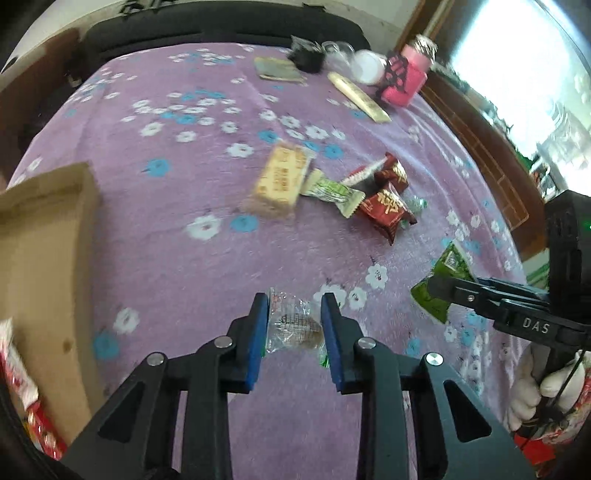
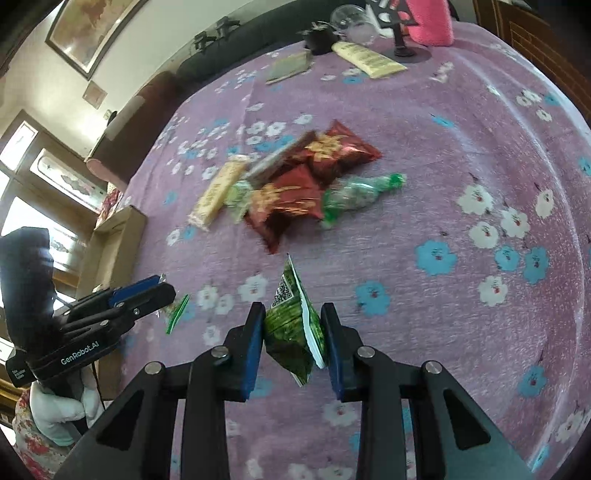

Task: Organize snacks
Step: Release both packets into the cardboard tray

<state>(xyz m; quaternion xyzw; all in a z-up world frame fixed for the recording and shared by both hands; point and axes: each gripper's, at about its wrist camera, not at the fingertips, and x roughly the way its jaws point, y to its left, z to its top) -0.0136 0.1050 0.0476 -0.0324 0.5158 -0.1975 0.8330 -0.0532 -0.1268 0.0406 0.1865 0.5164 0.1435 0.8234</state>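
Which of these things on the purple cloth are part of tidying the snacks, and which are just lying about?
Part of the job:
- clear-wrapped snack in the left fingers
- green packet in the right fingers
- pile of snacks
- cardboard box

Lying about:
- pink container
- cream tube
- clear cup

We count two dark red foil snack packets (image 2: 325, 151), one cream-yellow wafer bar (image 1: 280, 179), one green foil packet (image 2: 293, 325), one clear-wrapped biscuit (image 1: 293, 325), one brown cardboard box (image 1: 44, 236), two claws (image 1: 293, 314).

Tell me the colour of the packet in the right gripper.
Green packet with a white inner edge, clearest in the right wrist view.
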